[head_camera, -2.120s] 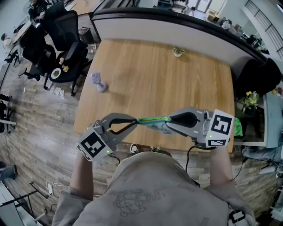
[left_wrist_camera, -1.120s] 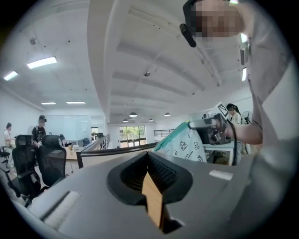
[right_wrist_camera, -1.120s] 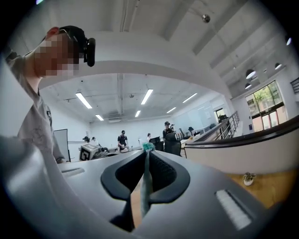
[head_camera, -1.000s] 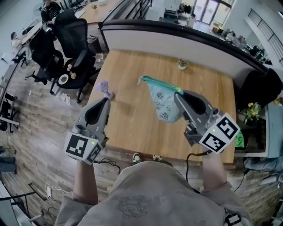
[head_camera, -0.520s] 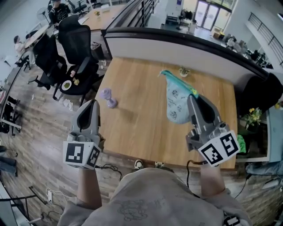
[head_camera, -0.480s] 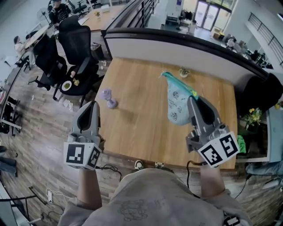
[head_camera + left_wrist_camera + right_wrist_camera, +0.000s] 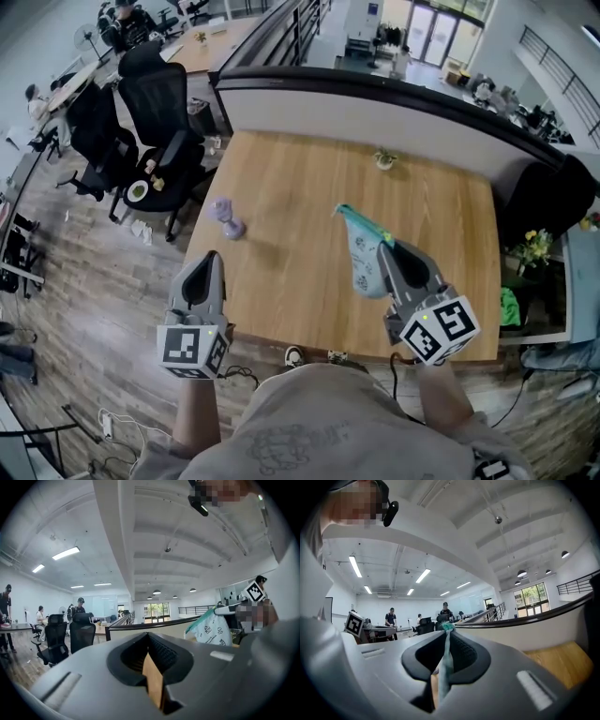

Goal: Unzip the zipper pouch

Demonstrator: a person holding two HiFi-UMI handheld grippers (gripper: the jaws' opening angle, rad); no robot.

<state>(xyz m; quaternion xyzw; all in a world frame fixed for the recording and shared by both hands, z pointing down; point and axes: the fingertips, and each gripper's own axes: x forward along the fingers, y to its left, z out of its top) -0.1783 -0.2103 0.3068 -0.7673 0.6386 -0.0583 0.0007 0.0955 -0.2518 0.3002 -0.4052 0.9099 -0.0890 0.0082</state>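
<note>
- Fingers of the right gripper (image 7: pixel 385 249) clamp the teal top edge of the zipper pouch (image 7: pixel 362 264), which hangs from them over the near right part of the surface (image 7: pixel 300 178).
- Left gripper (image 7: pixel 207 260) hovers at the near left corner, fingers clenched on nothing, well apart from the pouch.
- Small purple object (image 7: pixel 225 217) lies near the left edge.
</note>
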